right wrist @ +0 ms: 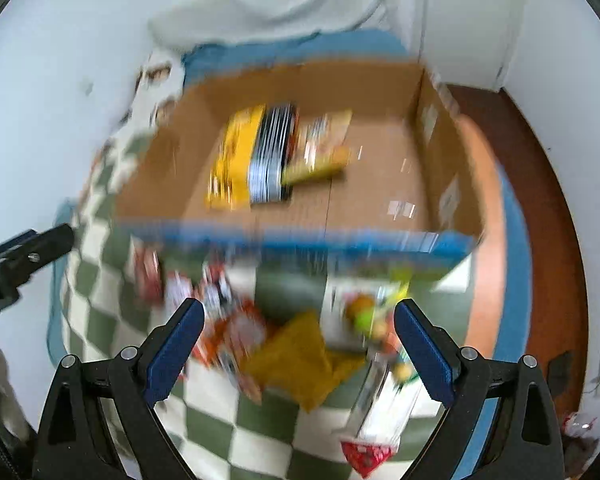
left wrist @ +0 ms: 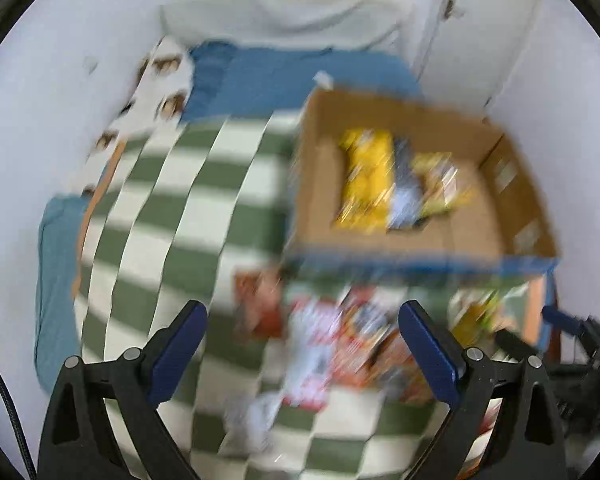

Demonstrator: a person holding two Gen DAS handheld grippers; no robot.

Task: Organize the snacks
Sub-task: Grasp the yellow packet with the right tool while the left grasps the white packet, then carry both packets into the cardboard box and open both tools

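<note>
While both views are smearing with blur, I am holding my left gripper [left wrist: 302,344] spread wide over the checkered blanket [left wrist: 172,216], with nothing between its blue pads [left wrist: 180,356]. Below it a heap of loose snacks [left wrist: 340,344] is lying on the blanket, mostly red, white and orange wrappers, too blurred for me to tell apart. I am also keeping my right gripper [right wrist: 298,342] wide and empty, hanging above more snacks [right wrist: 240,332], a yellow bag [right wrist: 296,356] and a pale packet [right wrist: 374,396] with a red end. Just beyond both heaps the box [left wrist: 320,184] is sitting open on the bed, its near wall edged in blue. Inside it, three packs are lying side by side against the far part of the floor: a yellow pack [right wrist: 236,160], a dark striped pack [right wrist: 274,156] and a yellow-green pack [right wrist: 320,148], touching one another. Past the box a blue sheet [left wrist: 268,76] and a white pillow [left wrist: 284,12] are showing against the wall. At the left edge of the right view, my left gripper's dark tip is poking in.
</note>
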